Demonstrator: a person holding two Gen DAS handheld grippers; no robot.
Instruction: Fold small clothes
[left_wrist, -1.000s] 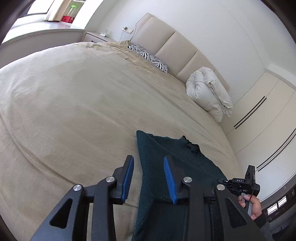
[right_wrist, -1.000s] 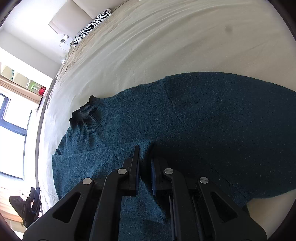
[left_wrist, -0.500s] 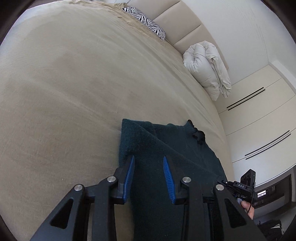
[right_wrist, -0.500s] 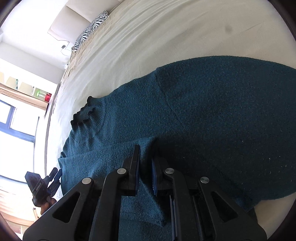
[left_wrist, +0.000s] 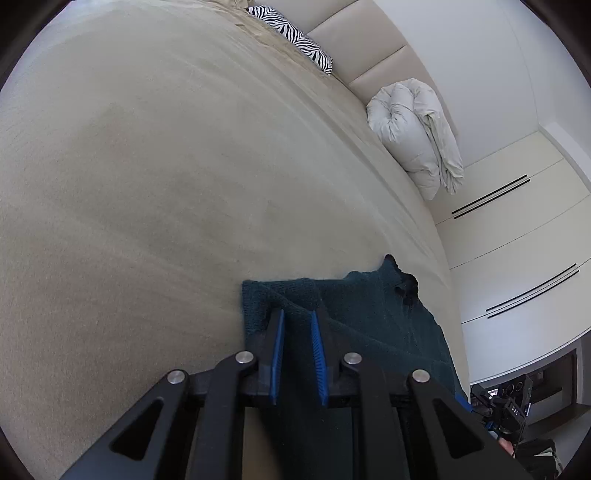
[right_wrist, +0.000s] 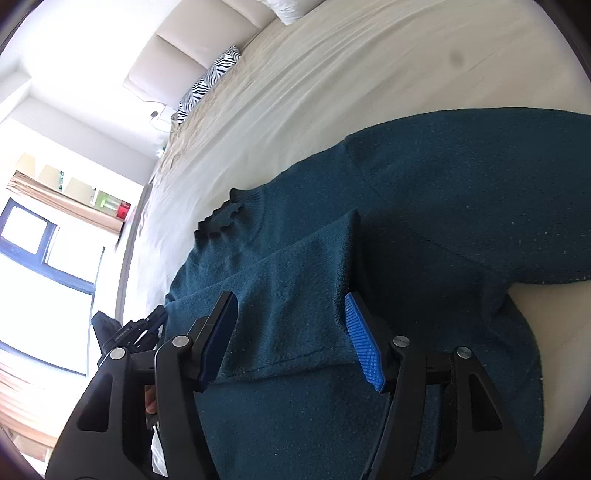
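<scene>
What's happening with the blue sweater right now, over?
Right gripper has just been opening, sleeve lying free on the sweater. Left gripper has been closing, pinching a fold at the sweater's corner. Nothing in the way on the bed.

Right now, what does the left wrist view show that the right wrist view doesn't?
Only the left wrist view: the rolled white duvet against the headboard, the wardrobe doors, and the left gripper, its jaws just closing on a raised fold at the sweater's edge.

Only the right wrist view: the window, the shelf beside it, and the right gripper, whose jaws have just opened, with the folded-in sleeve lying flat between them.

Both: the teal sweater, the bed and the zebra pillow.
</scene>
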